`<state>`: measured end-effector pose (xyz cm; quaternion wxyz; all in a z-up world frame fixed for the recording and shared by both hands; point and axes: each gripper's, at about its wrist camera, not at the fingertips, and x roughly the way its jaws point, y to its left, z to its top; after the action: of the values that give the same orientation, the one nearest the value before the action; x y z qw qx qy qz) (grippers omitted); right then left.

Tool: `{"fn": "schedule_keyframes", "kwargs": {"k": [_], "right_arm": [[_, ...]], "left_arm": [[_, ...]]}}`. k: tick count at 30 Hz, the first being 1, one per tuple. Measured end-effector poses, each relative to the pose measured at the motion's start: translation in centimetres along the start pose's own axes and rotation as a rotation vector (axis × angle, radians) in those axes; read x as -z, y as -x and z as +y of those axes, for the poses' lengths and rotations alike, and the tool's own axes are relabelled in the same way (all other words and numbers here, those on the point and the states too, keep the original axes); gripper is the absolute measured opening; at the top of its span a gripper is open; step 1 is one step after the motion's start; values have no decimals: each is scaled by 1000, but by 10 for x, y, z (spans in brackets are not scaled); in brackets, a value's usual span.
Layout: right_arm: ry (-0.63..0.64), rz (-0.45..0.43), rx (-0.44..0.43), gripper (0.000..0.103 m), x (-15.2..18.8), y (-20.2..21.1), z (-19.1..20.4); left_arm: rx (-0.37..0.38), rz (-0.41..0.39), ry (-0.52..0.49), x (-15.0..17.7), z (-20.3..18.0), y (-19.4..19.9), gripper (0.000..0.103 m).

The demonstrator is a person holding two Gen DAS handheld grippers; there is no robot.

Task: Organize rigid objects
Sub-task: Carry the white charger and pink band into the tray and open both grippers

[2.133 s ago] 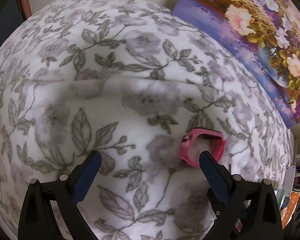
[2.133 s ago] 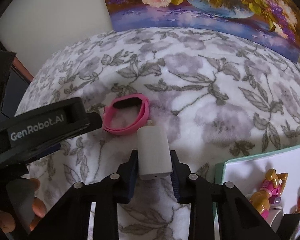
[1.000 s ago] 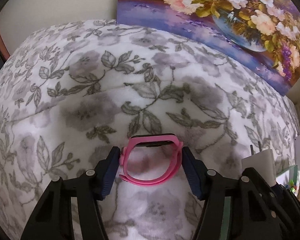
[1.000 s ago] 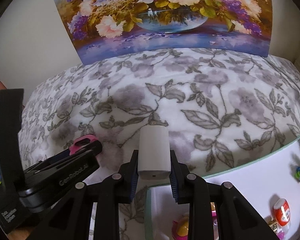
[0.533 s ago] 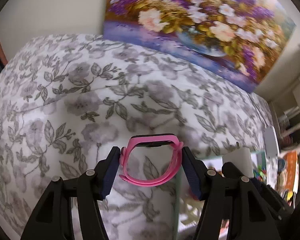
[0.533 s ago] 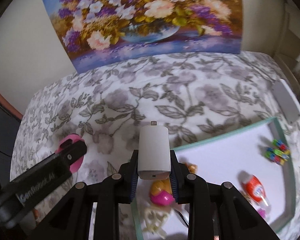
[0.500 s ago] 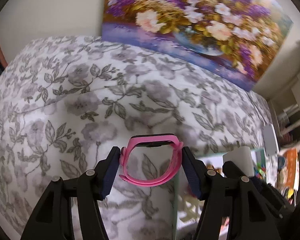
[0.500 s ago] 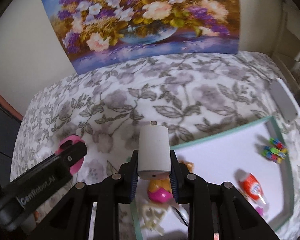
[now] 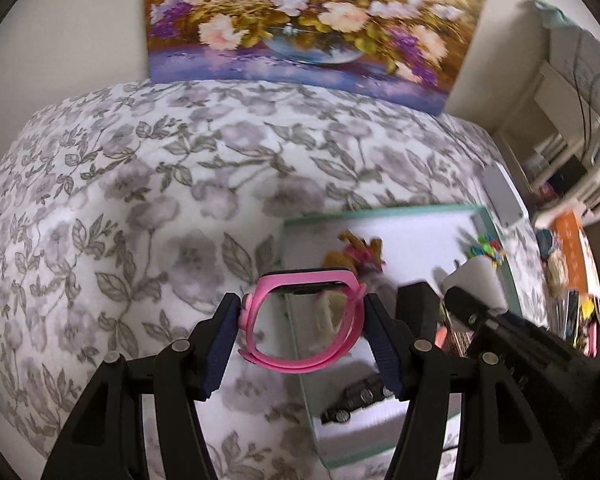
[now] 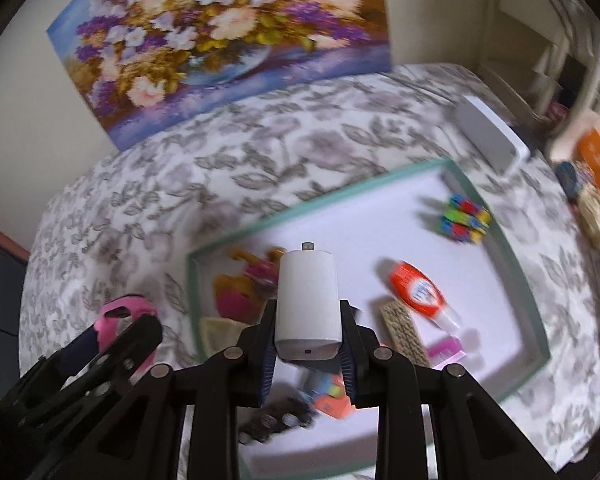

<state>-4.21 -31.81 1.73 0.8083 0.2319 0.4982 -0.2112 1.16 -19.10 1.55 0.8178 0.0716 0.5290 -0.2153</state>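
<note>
My left gripper [image 9: 302, 332] is shut on a pink watch band [image 9: 300, 318] and holds it in the air above the left edge of a white tray with a teal rim [image 9: 380, 212]. My right gripper [image 10: 307, 344] is shut on a white charger block [image 10: 307, 300] and holds it above the same tray [image 10: 312, 204]. The left gripper with the pink band also shows at the lower left of the right wrist view [image 10: 120, 320]. The right gripper with the charger shows at the right of the left wrist view [image 9: 474, 284].
The tray lies on a floral bedspread [image 9: 140, 200] and holds a red-and-white tube [image 10: 416, 290], a multicoloured toy [image 10: 464, 218], a doll figure [image 10: 256, 270], a dark toy car [image 10: 276, 420] and other small items. A grey box [image 10: 492, 138] lies beyond it. A flower painting [image 10: 220, 40] leans on the wall.
Both grippers have moved right and up with their loads; they now hang over the tray, which fills more of both views.
</note>
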Motion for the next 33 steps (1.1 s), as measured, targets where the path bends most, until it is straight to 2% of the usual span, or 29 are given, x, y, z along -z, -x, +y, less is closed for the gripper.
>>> {"fn": "schedule_keyframes", "kwargs": {"k": [16,33], "right_arm": [[-67,36,47,29,19,9,-52],[-56,67,37,29,19,0,-55]], "left_arm": [[-1,67,-101,33,-39,-12,64],[7,122,-130,38,-53,-38,64]]}}
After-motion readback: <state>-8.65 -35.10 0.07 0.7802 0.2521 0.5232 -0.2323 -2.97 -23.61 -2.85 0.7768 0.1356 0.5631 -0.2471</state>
